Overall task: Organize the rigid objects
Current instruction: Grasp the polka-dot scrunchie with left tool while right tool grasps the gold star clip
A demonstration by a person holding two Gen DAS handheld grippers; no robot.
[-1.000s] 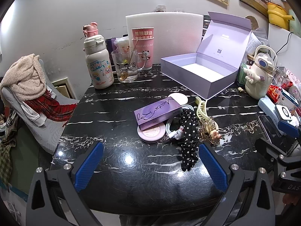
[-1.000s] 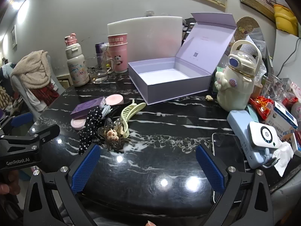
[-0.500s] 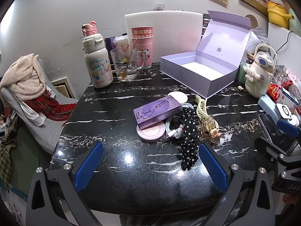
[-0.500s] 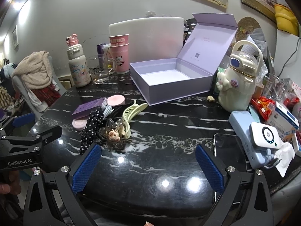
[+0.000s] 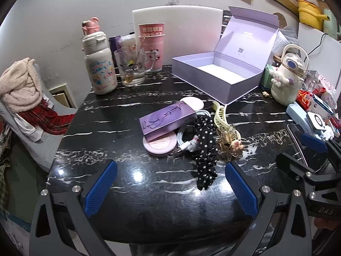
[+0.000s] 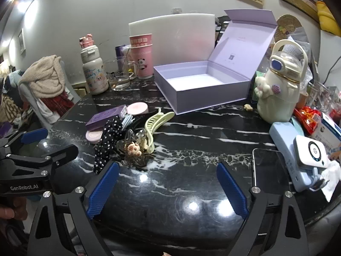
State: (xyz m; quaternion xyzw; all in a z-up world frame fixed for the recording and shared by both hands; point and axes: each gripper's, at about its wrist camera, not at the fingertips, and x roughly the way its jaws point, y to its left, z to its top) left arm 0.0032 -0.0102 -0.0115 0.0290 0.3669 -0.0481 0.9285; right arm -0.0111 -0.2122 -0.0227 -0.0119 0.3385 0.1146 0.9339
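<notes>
Right claw [image 6: 167,188]: jaws wide with nothing between them, though they have just been closing a little; it hangs over bare bench short of the pile, presumably lined up for a first pick.
Left claw [image 5: 170,188]: jaws wide and empty, poised over the near edge of the bench [image 5: 119,115], aimed at the same pile.
Polka-dot scrunchie [image 5: 205,149]: black fabric with white dots, the pile's nearest member to both claws; soft, so probably not part of the job.
Clear hair claw clip [image 6: 134,147]: transparent, with a small bear charm, touching the scrunchie.
Green hair clip [image 6: 156,123]: pale, long-toothed, lying on its side against the clear one.
Purple case [image 5: 167,120]: flat, rigid, script lettering on top; it rests tilted across a pink compact [image 5: 159,146] and a coiled white cable [image 5: 187,137].
Second pink compact [image 6: 137,108]: round, just behind the case.
Lilac box [image 6: 202,86]: lid propped upright, interior empty, standing well behind the pile; likely the destination, left open to receive the rigid pieces.
</notes>
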